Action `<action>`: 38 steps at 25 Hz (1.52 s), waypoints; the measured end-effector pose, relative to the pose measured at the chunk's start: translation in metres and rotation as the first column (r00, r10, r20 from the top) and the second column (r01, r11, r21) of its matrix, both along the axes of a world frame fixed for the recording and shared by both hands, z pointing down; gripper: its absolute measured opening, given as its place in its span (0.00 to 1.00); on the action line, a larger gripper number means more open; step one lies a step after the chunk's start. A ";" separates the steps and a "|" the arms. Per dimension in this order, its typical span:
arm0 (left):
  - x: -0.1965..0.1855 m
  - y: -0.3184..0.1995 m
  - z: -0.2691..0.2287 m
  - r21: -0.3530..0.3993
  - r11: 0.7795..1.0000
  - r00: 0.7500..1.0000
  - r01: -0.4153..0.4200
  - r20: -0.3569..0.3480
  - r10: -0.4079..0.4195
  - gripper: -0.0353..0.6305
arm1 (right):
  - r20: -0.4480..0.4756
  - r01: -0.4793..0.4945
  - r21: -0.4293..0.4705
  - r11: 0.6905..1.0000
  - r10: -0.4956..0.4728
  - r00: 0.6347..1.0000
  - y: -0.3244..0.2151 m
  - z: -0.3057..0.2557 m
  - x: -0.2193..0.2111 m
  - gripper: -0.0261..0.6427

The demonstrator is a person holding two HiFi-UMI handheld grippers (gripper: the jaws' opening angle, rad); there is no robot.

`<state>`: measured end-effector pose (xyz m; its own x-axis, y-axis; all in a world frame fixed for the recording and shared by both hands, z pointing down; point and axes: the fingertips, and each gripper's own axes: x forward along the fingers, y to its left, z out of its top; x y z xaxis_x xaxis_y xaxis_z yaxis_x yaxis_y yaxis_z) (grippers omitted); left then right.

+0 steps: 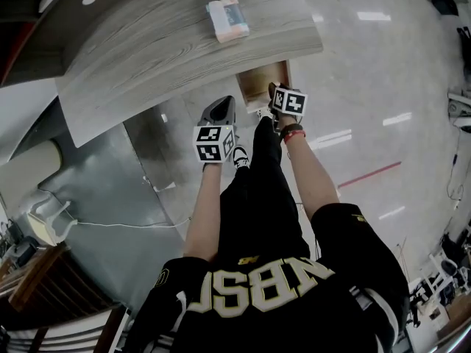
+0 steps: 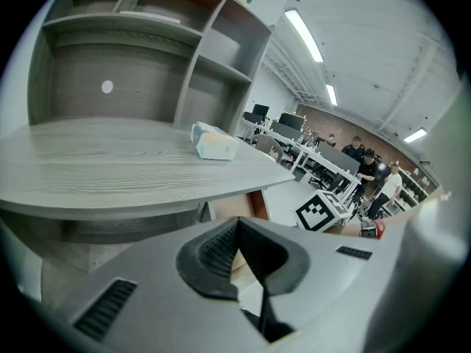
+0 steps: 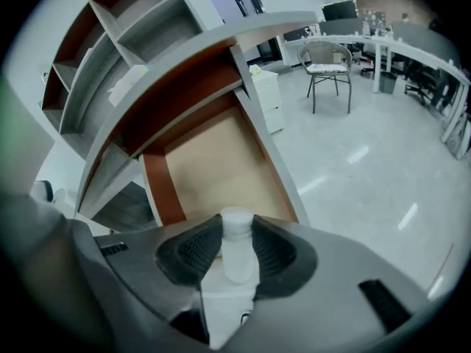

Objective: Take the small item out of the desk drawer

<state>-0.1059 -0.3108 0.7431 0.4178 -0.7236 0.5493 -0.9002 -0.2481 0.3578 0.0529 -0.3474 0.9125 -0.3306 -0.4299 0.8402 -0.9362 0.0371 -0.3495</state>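
A small white bottle [image 3: 237, 226] with a round cap stands upright between the ribbed pads of my right gripper [image 3: 237, 254], which is shut on it. Below and beyond it lies the open desk drawer [image 3: 213, 164], with a bare tan floor and reddish-brown sides. From the head view, the right gripper [image 1: 274, 91] hangs over the front of the drawer [image 1: 259, 81], which sticks out from under the grey wood desk [image 1: 147, 46]. My left gripper [image 1: 221, 109] is held left of the drawer, clear of it. Its pads [image 2: 221, 250] meet at the tip with nothing between them.
A wrapped tissue pack [image 1: 228, 19] lies on the desk top. Shelving [image 3: 110, 57] rises behind the desk. A chair [image 3: 327, 65] and office tables stand on the glossy floor to the right. The person's legs are directly below both grippers.
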 end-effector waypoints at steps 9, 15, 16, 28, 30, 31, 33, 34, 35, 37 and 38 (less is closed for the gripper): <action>-0.005 0.020 -0.024 0.019 1.000 1.000 0.004 -0.012 -0.004 0.07 | 0.036 0.015 0.056 0.998 -0.018 0.999 0.024 -0.057 -0.005 0.24; -0.012 0.028 -0.043 0.039 0.999 1.000 0.017 0.000 -0.017 0.07 | 0.054 0.024 0.124 0.992 -0.031 0.998 0.032 -0.101 -0.008 0.24; -0.014 0.030 -0.044 0.040 0.999 1.000 0.019 0.005 -0.020 0.07 | 0.056 0.024 0.136 0.990 -0.032 0.998 0.033 -0.108 -0.008 0.24; -0.046 0.063 -0.079 0.101 0.992 0.994 0.080 0.063 -0.087 0.07 | 0.085 0.021 0.252 0.967 -0.044 0.995 0.061 -0.186 -0.009 0.24; -0.049 0.066 -0.089 0.125 0.989 0.994 0.085 0.065 -0.093 0.07 | 0.084 0.026 0.278 0.960 -0.051 0.995 0.064 -0.199 -0.010 0.24; -0.050 0.067 -0.094 0.137 0.987 0.993 0.086 0.065 -0.095 0.07 | 0.082 0.030 0.293 0.956 -0.056 0.995 0.065 -0.206 -0.010 0.24; -0.052 0.069 -0.105 0.162 0.983 0.993 0.086 0.067 -0.098 0.07 | 0.077 0.036 0.327 0.944 -0.065 0.995 0.065 -0.220 -0.010 0.24; -0.052 0.069 -0.111 0.175 0.981 0.993 0.085 0.069 -0.098 0.07 | 0.078 0.039 0.345 0.938 -0.070 0.994 0.065 -0.227 -0.011 0.24; -0.052 0.069 -0.117 0.187 0.979 0.993 0.083 0.071 -0.098 0.07 | 0.082 0.042 0.364 0.930 -0.077 0.994 0.064 -0.233 -0.012 0.24; -0.053 0.070 -0.130 0.214 0.974 0.992 0.081 0.074 -0.099 0.07 | 0.091 0.051 0.403 0.914 -0.096 0.991 0.063 -0.245 -0.016 0.24; -0.054 0.070 -0.137 0.229 0.970 0.992 0.081 0.074 -0.100 0.07 | 0.091 0.057 0.424 0.904 -0.104 0.990 0.063 -0.253 -0.018 0.24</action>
